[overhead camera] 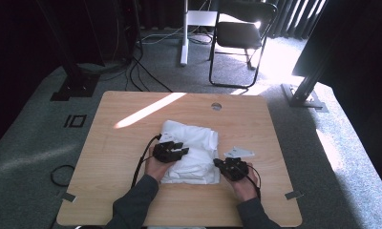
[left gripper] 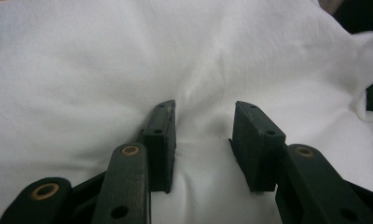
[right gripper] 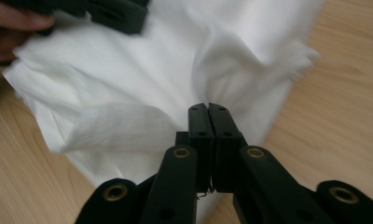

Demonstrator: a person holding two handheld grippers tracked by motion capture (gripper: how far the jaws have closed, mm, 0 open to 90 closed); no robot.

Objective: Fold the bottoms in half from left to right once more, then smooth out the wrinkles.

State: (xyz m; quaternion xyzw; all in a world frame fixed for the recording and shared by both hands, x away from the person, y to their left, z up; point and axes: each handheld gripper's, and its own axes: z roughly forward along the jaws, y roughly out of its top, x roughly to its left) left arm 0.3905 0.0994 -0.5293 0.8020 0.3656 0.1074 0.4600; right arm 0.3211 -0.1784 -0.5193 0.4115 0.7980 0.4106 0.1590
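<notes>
Folded white cloth (overhead camera: 191, 151), lying at the middle of the wooden table (overhead camera: 117, 143), nearer the person's edge, creased and bunched on top. Left gripper (overhead camera: 176, 150): resting on the cloth's left part, jaws partly apart and pressed down into the fabric, a puffed ridge of cloth (left gripper: 203, 154) between the pads but not plainly pinched. Right gripper (overhead camera: 221, 163): at the cloth's right edge, jaws brought together with no gap; in the right gripper view (right gripper: 208, 112) the tips lie over the cloth's rim, and whether fabric is caught between them cannot be told.
</notes>
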